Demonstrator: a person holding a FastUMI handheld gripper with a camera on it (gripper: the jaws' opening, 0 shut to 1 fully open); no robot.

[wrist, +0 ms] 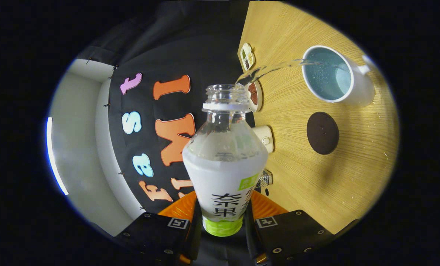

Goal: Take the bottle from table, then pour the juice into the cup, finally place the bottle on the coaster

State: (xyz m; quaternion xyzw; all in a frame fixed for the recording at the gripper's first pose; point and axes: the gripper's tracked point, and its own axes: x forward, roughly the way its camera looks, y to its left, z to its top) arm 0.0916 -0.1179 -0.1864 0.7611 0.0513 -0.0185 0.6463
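We see the wooden table (327,177) tilted on its side in the gripper view, beyond the fingers toward two o'clock. Our gripper (222,218) is clamped on the bottle (225,166), both fingers pressing its labelled body, the open neck pointing to twelve o'clock. From the mouth a clear stream of juice (275,67) arcs toward two o'clock into the white cup (332,75), already partly filled. The dark round coaster (322,133) lies bare on the table at five o'clock from the cup, near it. Small dishes (255,96) sit along the table's edge behind the bottle's neck.
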